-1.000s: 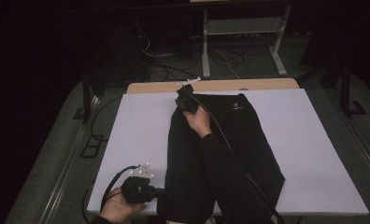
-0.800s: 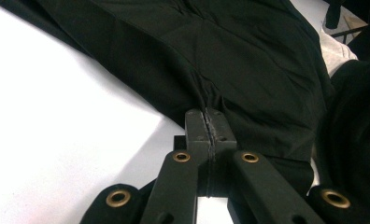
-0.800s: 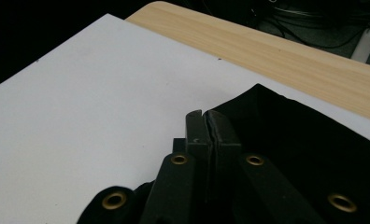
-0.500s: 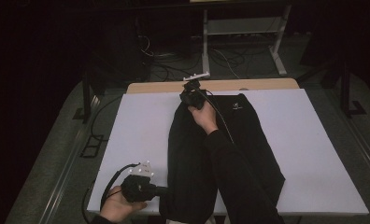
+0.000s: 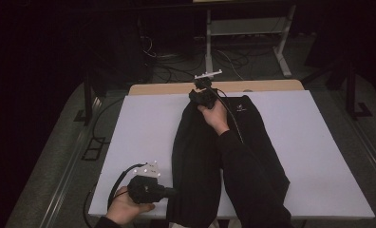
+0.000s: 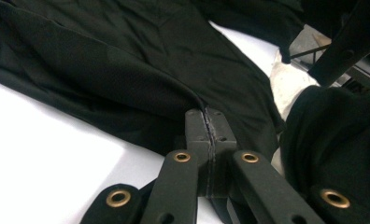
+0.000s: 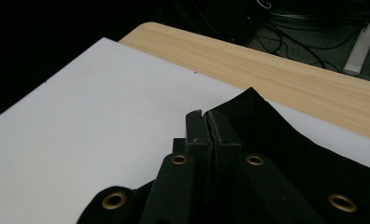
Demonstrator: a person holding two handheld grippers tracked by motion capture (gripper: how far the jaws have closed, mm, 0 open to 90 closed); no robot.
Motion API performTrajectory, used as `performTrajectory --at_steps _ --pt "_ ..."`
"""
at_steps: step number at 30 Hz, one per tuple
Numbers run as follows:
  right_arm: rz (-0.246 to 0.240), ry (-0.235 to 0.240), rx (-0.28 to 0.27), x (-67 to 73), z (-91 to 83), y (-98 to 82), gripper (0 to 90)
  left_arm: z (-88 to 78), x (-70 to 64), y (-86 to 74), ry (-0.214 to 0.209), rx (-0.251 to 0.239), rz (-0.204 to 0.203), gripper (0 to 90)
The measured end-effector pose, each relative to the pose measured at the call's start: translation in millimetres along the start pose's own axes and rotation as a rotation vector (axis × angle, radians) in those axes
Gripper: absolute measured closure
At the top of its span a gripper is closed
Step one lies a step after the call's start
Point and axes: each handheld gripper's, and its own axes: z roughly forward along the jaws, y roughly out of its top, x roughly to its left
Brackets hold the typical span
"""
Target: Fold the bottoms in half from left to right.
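I work at a flat white rectangular board that lies over a pale wooden tabletop; a strip of the wood shows along the board's far edge. The board is brightly lit, while the room around it is very dark. Beyond the far edge, a grey floor carries a tangle of thin black and white cables. A white metal frame with upright legs stands far and to the right on that floor. Black stand legs rise near the table's left side, and another dark stand sits at the right. The grey floor continues down both sides of the table.
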Motion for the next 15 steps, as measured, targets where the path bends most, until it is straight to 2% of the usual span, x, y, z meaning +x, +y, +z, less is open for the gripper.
performTrajectory --at_steps 3,7,15 --pt "0.013 0.003 -0.007 -5.5 -5.4 -0.1 86.7 1.7 -1.6 3.7 -0.015 0.001 -0.006 88.8" --pt "0.024 0.002 -0.013 -14.1 -12.7 -1.0 86.7 4.9 -2.8 9.2 -0.032 0.013 -0.045 88.8" --pt "0.065 0.009 -0.025 -34.5 -30.1 -2.0 86.7 11.5 -11.5 20.9 -0.066 -0.005 -0.02 88.8"
